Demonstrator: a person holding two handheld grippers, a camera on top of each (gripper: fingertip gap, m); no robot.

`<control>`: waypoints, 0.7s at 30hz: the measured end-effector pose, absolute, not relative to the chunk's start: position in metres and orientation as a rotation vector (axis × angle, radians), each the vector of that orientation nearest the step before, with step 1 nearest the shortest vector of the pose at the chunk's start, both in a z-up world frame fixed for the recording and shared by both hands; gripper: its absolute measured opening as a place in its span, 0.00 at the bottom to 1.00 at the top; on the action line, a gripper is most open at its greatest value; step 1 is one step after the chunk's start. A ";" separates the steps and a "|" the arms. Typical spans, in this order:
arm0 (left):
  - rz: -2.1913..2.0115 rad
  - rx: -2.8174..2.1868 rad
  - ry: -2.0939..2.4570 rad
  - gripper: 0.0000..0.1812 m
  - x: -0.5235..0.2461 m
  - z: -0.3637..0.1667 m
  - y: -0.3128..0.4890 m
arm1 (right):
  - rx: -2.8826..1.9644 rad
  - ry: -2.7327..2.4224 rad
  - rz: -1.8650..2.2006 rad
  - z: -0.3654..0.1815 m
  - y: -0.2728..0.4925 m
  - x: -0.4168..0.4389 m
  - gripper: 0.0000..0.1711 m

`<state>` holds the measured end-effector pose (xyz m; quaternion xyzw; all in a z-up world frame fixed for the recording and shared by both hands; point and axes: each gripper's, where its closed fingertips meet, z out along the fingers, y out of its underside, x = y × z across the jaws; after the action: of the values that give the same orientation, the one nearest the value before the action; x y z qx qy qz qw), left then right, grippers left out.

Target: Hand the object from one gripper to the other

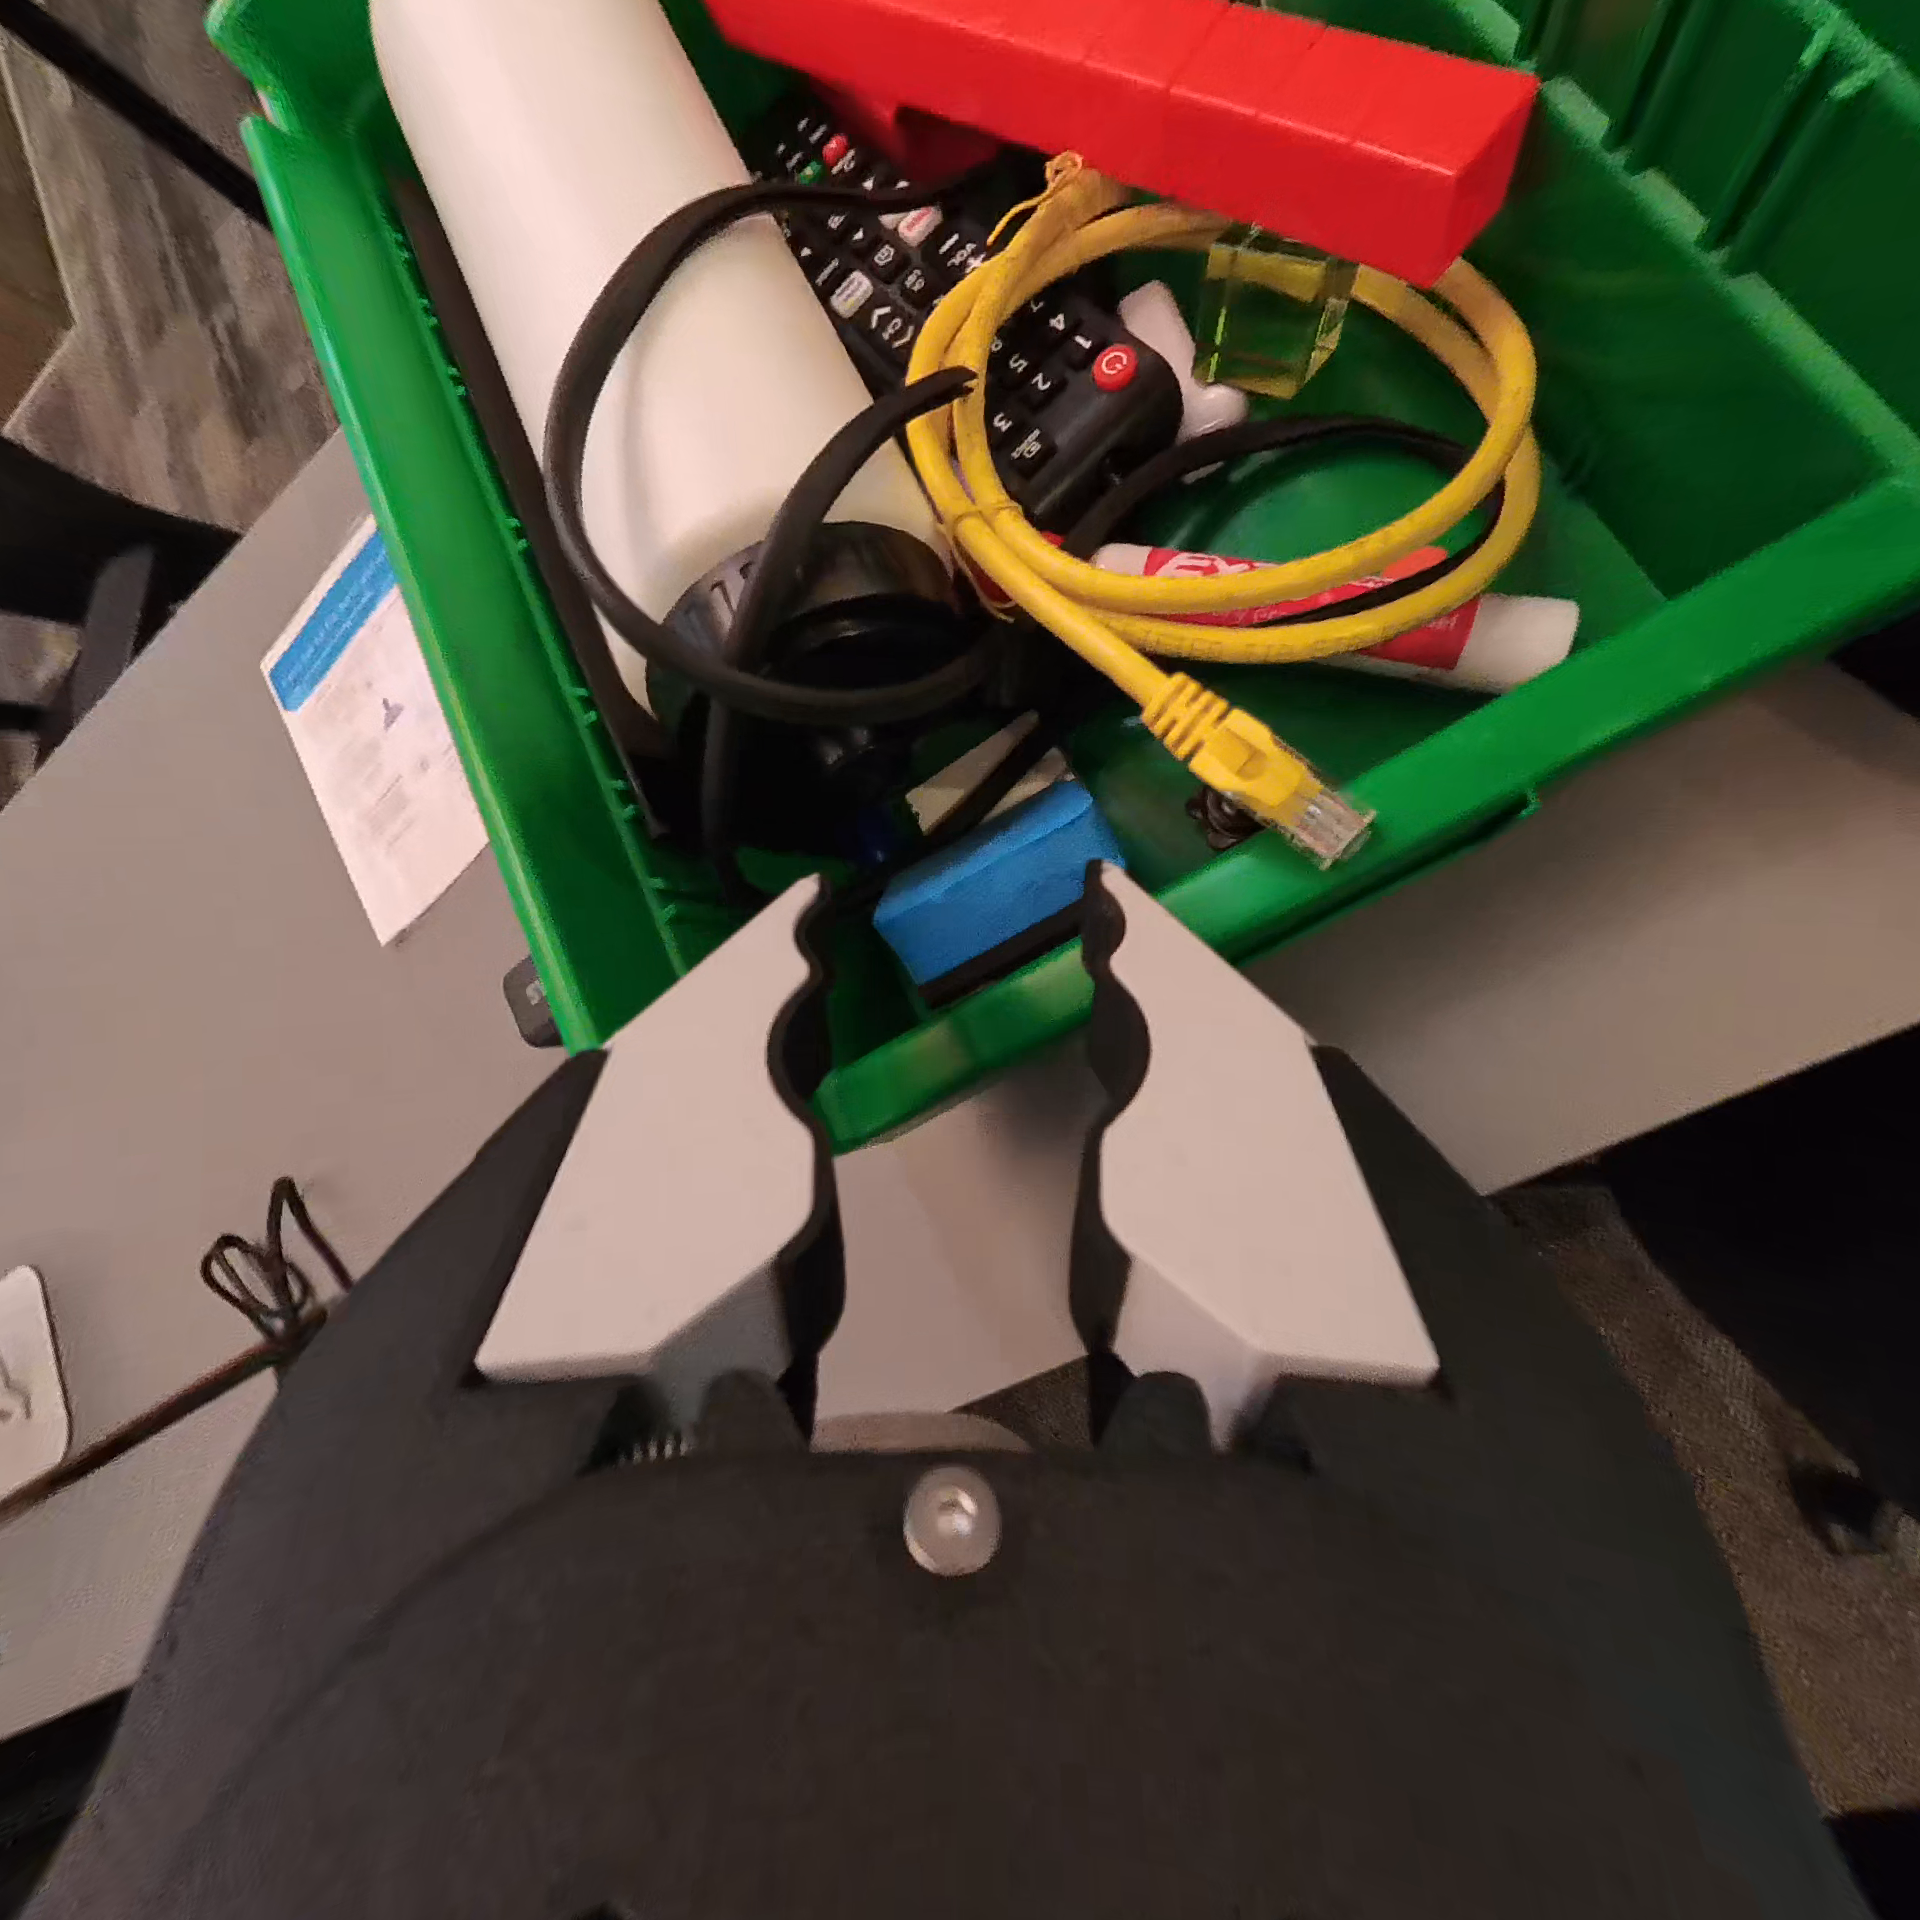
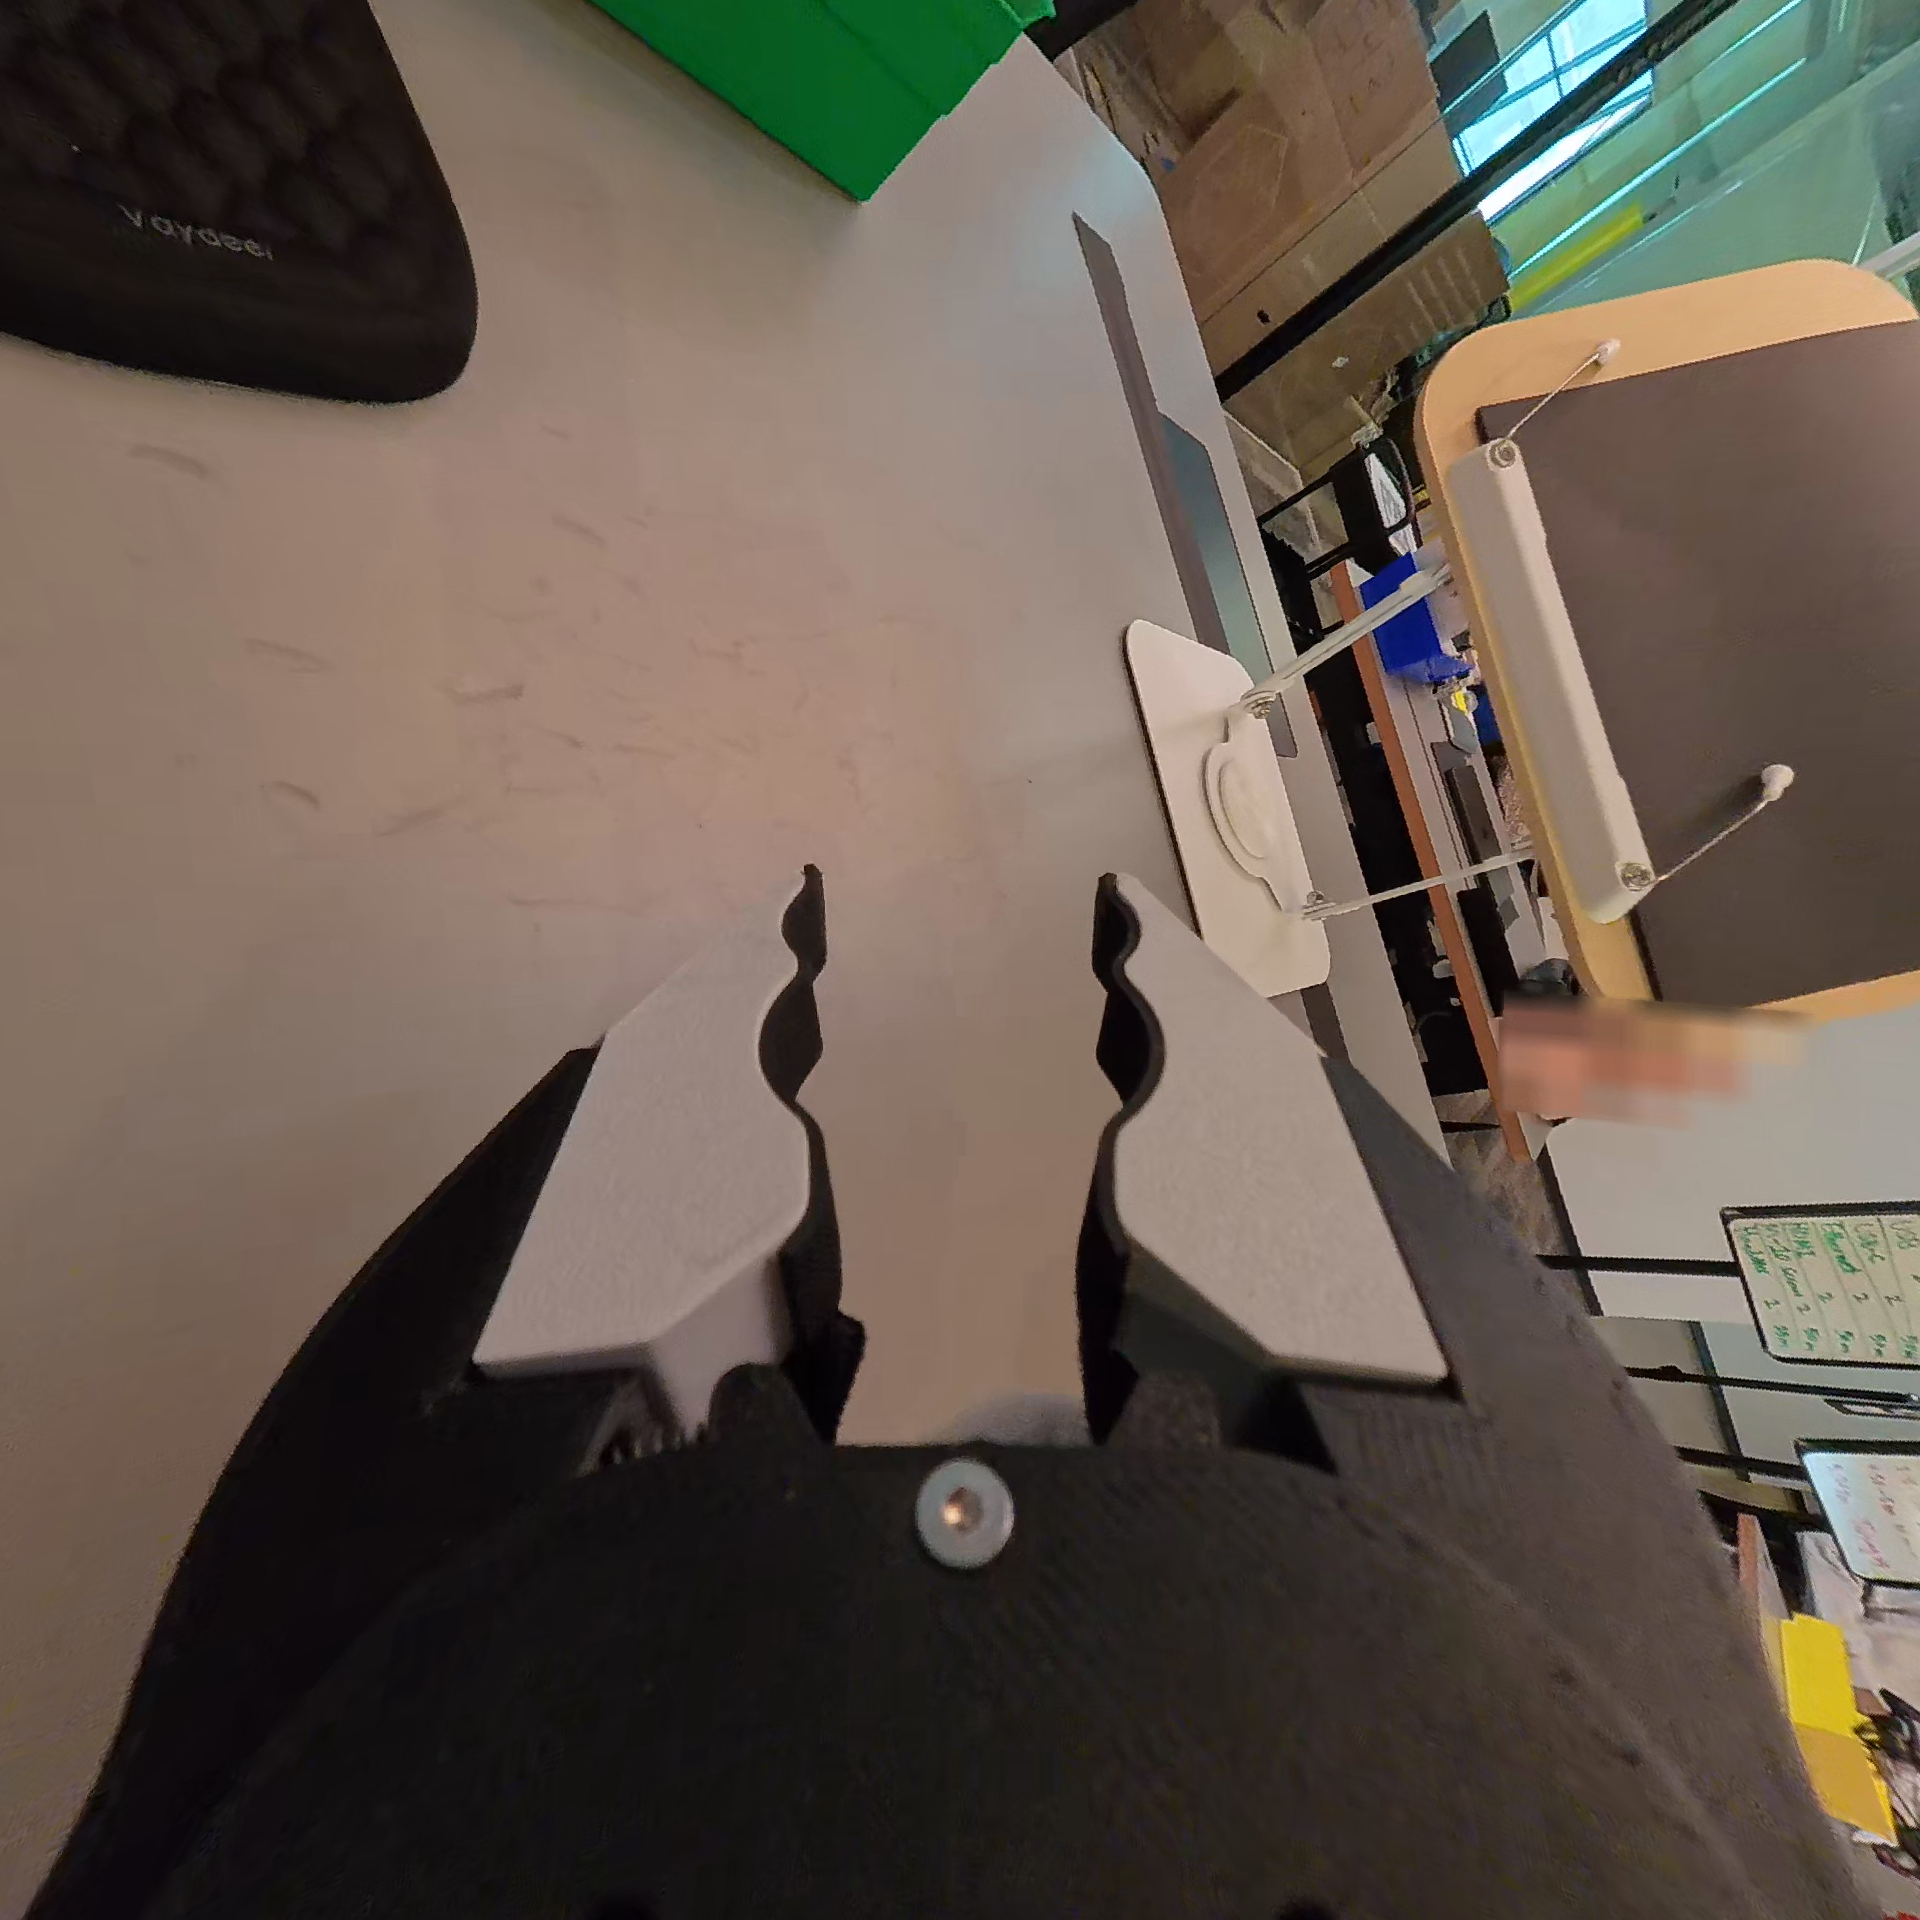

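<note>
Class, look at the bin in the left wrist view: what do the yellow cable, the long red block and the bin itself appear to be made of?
Yellow cable: flexible rubbery plastic jacket, looped, ending in a clear hard plug.
Long red block: probably rigid plastic, matte, sharp-edged with faint seams.
Bin: moulded green plastic, slightly glossy, ribbed walls.

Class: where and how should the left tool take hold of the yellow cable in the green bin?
Probably at the free plug end of the yellow cable. It sticks out over the bin wall, clear of the clutter. Come from above with the left tool, its open jaws across the cable.
</note>
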<state>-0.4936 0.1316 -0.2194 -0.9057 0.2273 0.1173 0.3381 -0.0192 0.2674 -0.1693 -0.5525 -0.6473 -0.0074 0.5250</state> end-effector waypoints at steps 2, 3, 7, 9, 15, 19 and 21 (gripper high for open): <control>0.309 -2.370 0.505 0.23 -0.495 -0.219 0.135 | -1.317 -1.546 -0.005 -0.171 0.267 -0.021 0.29; 0.299 -2.371 0.477 0.23 -0.494 -0.219 0.136 | -1.315 -1.545 0.002 -0.172 0.266 -0.022 0.29; 0.270 -2.381 0.349 0.28 -0.494 -0.221 0.136 | -1.316 -1.548 0.009 -0.177 0.267 -0.018 0.29; 0.271 -2.396 0.315 0.31 -0.494 -0.221 0.134 | -1.317 -1.540 0.018 -0.176 0.268 -0.015 0.29; 0.206 -2.416 0.226 0.36 -0.487 -0.228 0.136 | -1.314 -1.524 0.042 -0.176 0.269 -0.008 0.30; 0.193 -2.430 0.222 0.37 -0.482 -0.233 0.137 | -1.313 -1.526 0.058 -0.178 0.268 -0.007 0.30; 0.150 -2.424 0.226 0.36 -0.476 -0.236 0.140 | -1.308 -1.528 0.065 -0.179 0.267 -0.008 0.30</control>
<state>-0.4761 0.1404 -0.2358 -0.9330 0.0872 0.0578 0.3443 -0.0084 0.2672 -0.1785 -0.5492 -0.6416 0.0273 0.5349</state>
